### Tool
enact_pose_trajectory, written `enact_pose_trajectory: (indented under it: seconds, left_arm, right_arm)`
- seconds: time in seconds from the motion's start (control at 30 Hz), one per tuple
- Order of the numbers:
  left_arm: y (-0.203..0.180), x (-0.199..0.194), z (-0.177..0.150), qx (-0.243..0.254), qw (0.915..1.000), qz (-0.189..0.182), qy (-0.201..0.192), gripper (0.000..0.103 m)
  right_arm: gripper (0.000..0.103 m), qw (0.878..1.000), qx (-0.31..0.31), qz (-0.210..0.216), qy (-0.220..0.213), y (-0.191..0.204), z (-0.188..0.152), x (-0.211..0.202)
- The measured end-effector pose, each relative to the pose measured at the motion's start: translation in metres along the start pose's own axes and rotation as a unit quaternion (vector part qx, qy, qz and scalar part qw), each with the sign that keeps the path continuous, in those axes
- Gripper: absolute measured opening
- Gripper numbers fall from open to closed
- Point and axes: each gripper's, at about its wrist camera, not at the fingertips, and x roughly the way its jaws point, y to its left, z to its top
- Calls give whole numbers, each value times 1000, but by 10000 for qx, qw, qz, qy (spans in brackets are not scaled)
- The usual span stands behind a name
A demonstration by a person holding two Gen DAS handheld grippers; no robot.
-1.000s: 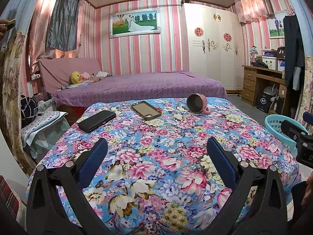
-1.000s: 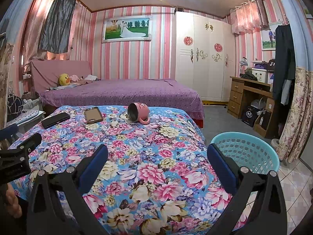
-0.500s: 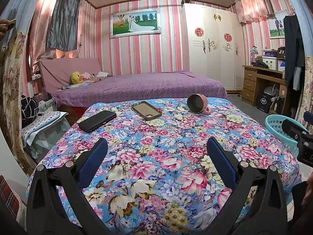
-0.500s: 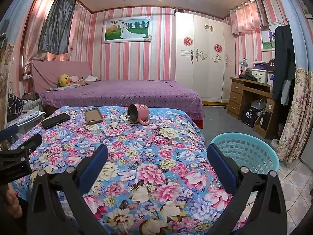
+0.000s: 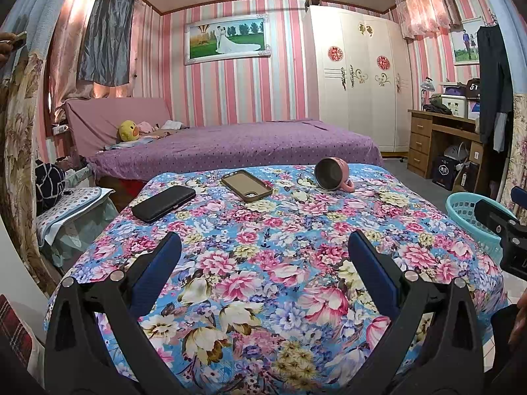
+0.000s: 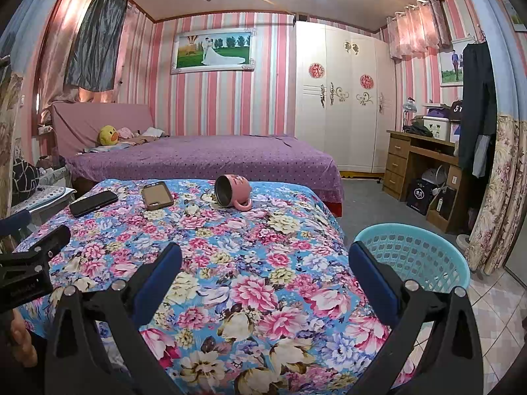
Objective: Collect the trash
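Flowers cover the cloth [image 5: 263, 256] on the table in front of us. Our left gripper [image 5: 263, 253] hangs over the near edge with its two blue fingers spread wide, and nothing is between them. Our right gripper [image 6: 263, 256] looks the same, wide apart and holding nothing.

Three things lie at the far end of the cloth. A pink mug [image 6: 234, 191] lies tipped on its side with its handle touching the cloth. Just beside it on the left is a phone in a tan case [image 6: 157, 195]. Further left is a black case [image 6: 93, 202], near the table edge. A light blue basket [image 6: 415, 256] stands on the floor by the right side of the table. We can see only part of its inside, and that part looks bare.

We think the basket is where the trash should go. But none of the three things looks much like trash to us, and we see no paper or wrappers on the cloth. So this could be the time before any picking up, or the time after the trash is gone; we cannot tell which.

If the mug is meant to go, it is the closest to the basket. A gripper would have to reach far across the table and pinch its rim or its handle.
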Motion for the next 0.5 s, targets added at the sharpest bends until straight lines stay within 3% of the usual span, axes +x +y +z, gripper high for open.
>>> enact_pose_trajectory:
  seconds: [0.5]
  left_arm:
    - [0, 0, 0, -1, 10000, 1, -1, 98]
  right_arm:
    - [99, 10000, -1, -5, -13, 0, 0, 0]
